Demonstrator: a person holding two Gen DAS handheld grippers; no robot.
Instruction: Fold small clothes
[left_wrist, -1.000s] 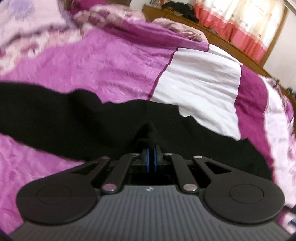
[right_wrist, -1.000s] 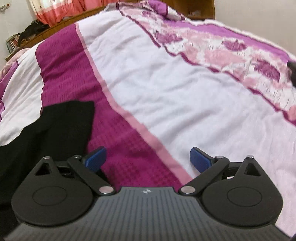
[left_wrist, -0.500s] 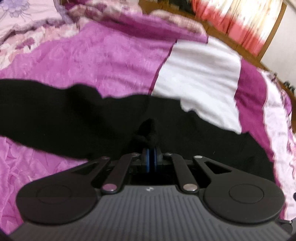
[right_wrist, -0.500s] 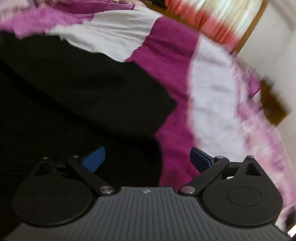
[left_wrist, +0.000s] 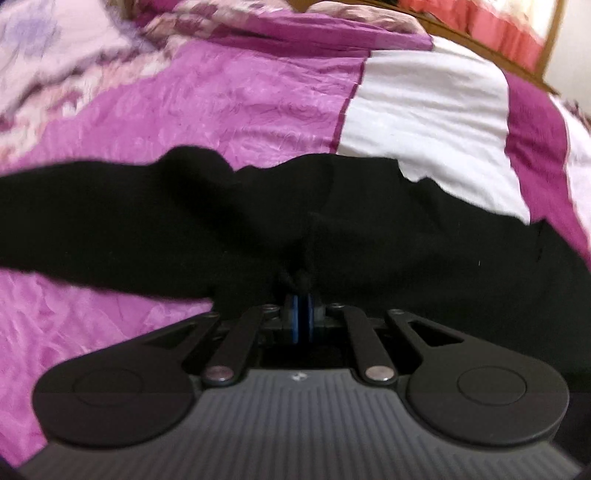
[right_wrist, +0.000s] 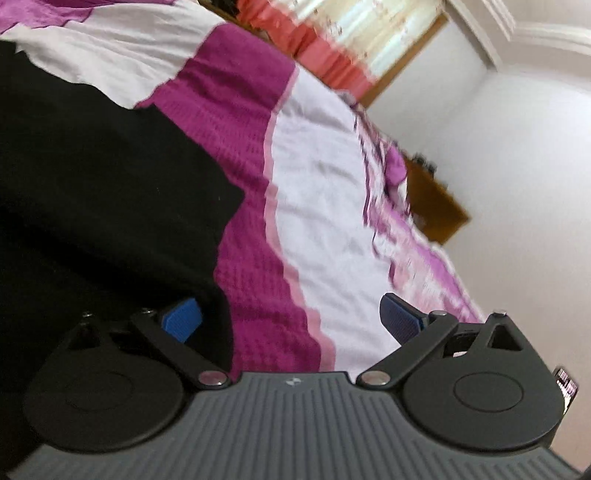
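The bed (left_wrist: 236, 96) fills everything ahead of you, its cover in purple, magenta and white bands. The black garment (left_wrist: 424, 236) lies across it, just in front of your left hand-held gripper (left_wrist: 300, 314), which is clenched on a bunched fold of it. Your right hand-held gripper (right_wrist: 291, 317) is released, jaws wide; the garment (right_wrist: 103, 184) sits ahead and to its left, under the left pad (right_wrist: 183, 319).
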